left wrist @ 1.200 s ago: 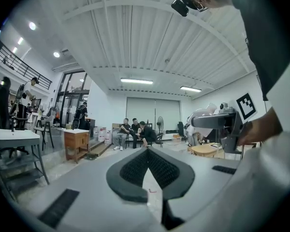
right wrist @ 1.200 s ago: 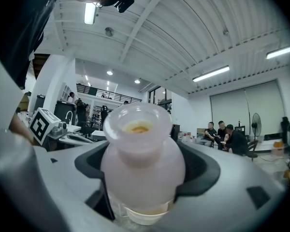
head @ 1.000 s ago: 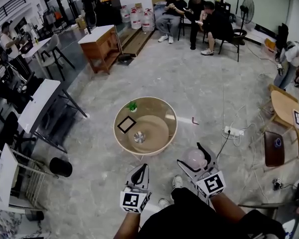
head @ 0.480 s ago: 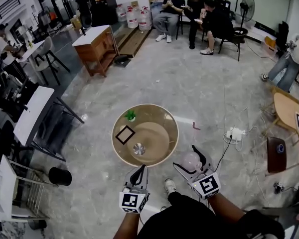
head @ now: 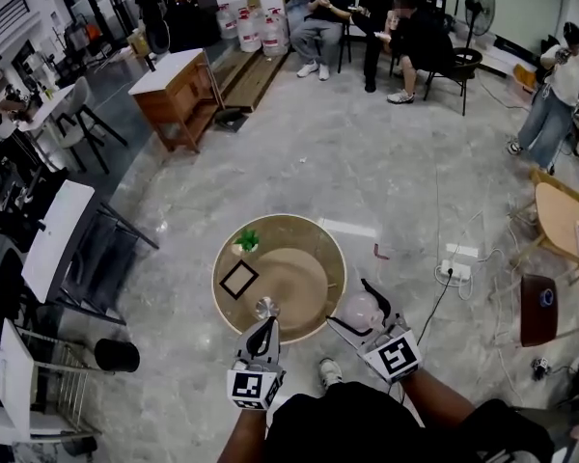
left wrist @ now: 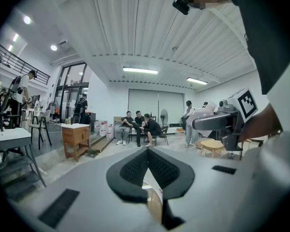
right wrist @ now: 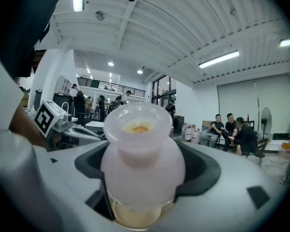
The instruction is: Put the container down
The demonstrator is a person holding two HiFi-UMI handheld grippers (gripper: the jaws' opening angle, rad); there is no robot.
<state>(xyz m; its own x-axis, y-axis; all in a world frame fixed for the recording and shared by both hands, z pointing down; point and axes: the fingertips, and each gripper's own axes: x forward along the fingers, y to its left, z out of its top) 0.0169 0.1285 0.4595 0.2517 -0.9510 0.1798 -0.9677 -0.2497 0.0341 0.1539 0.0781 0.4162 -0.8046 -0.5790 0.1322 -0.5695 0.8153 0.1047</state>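
Fingers (right wrist: 203, 170) of right gripper (head: 347, 302) clamp container (head: 360, 310), now nearer round table (head: 299, 258)

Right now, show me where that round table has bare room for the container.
Bare: the round table's middle and right half, between the black frame and the right rim. Crowded: the left side, holding the plant, the frame and a metal cup by the front edge.

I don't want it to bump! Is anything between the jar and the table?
Nothing visible. The container, in the right gripper, hangs at the round table's near edge; the metal cup sits to its left.
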